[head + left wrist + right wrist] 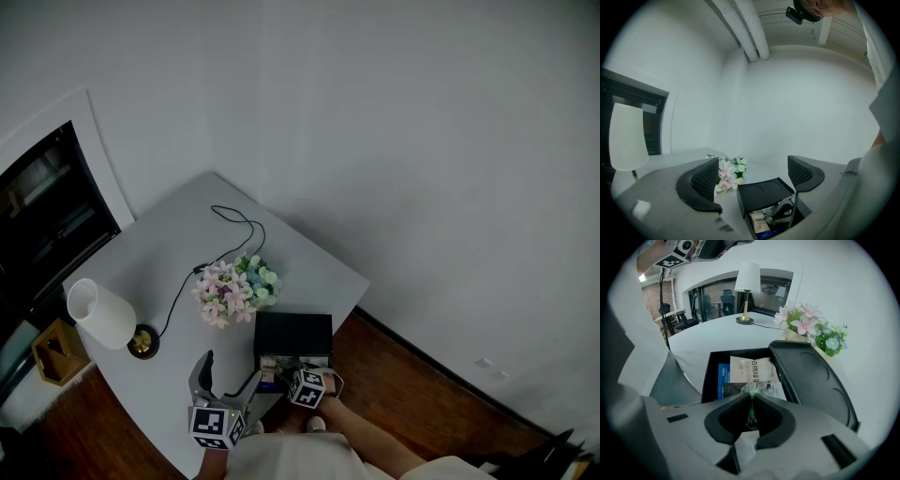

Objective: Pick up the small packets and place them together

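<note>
A black box (263, 358) stands open near the table's front edge, its lid (811, 376) lying back flat. Inside lie a white packet with dark print (752, 369), a blue packet (723, 373) and a dark one under them. My right gripper (751, 397) reaches down into the box and is shut on a small clear packet with green print (751, 416), pinched edge-on between the pads. In the head view, the right gripper (292, 371) is over the box. My left gripper (225, 375) hovers left of the box, open and holding nothing.
A bunch of pink and blue flowers (234, 289) stands just behind the box. A white-shaded lamp (103, 317) is at the table's left, its black cable (234, 225) running back. The table edge and wooden floor (403, 394) lie right of the box.
</note>
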A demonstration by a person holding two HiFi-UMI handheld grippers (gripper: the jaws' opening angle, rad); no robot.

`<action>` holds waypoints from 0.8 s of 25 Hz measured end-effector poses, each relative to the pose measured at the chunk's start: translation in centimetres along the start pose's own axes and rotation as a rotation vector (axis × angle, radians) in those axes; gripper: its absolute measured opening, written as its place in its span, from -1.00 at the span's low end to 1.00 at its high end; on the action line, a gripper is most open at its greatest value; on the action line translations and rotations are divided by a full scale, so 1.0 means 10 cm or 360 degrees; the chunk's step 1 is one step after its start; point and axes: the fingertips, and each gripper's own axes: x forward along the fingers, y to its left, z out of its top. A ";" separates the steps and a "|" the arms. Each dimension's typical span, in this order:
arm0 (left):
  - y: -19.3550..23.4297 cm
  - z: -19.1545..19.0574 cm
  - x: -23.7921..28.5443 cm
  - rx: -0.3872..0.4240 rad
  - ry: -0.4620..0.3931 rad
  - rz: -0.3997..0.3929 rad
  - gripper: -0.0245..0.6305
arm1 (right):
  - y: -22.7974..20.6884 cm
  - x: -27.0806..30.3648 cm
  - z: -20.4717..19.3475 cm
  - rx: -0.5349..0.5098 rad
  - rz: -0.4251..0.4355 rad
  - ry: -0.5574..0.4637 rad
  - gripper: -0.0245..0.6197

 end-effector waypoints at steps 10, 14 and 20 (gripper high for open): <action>0.01 0.08 0.00 -0.0009 -0.0031 0.0017 0.48 | 0.06 -0.58 0.37 -0.0052 -0.0106 -0.0257 -0.86; 0.10 0.10 -0.06 -0.0028 -0.0044 0.0065 0.48 | -0.26 -0.85 0.68 0.0001 -0.0188 -0.0441 -0.86; 0.14 0.08 -0.12 -0.0028 -0.0033 0.0092 0.48 | -0.89 -0.51 0.96 -0.0019 -0.0188 -0.0386 -0.86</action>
